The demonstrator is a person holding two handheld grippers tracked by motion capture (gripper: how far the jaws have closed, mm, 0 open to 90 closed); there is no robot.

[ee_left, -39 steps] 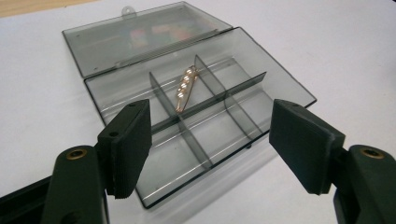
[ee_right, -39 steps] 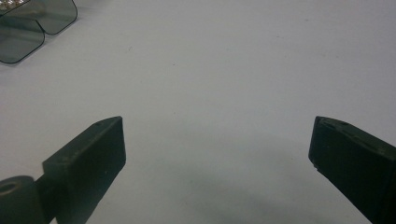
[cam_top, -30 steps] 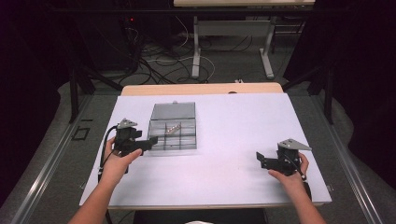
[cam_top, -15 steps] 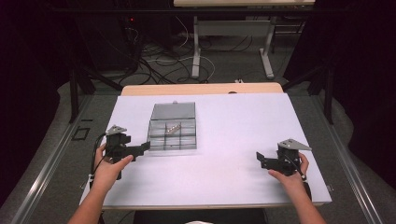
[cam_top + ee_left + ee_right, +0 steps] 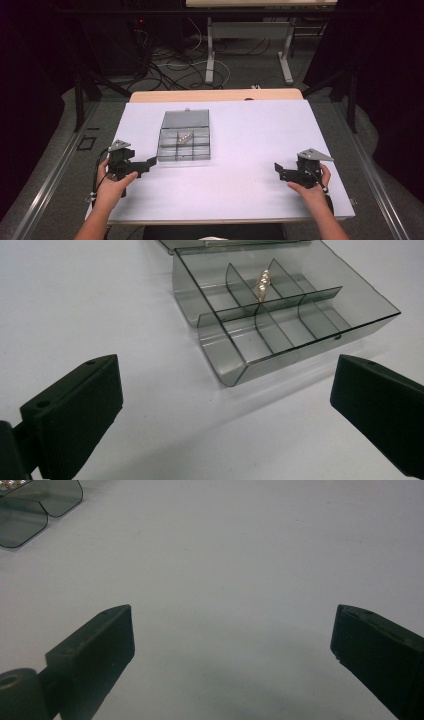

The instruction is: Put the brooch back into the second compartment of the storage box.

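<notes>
- Two grippers rest low over a white table [image 5: 240, 150], one in each hand, at the lower left and lower right of the high view.
- Left gripper [image 5: 148, 163] points at the near left corner of a clear box [image 5: 184, 142]; its jaws have just been opening and stand wide, nothing between them.
- Box sits left of centre, lid folded back, dividers forming small compartments.
- One compartment in the far row holds small shiny beads [image 5: 262, 281], seen in the left gripper view.
- Right gripper [image 5: 278, 170] lies well apart from the box, jaws spread wide over bare table.
</notes>
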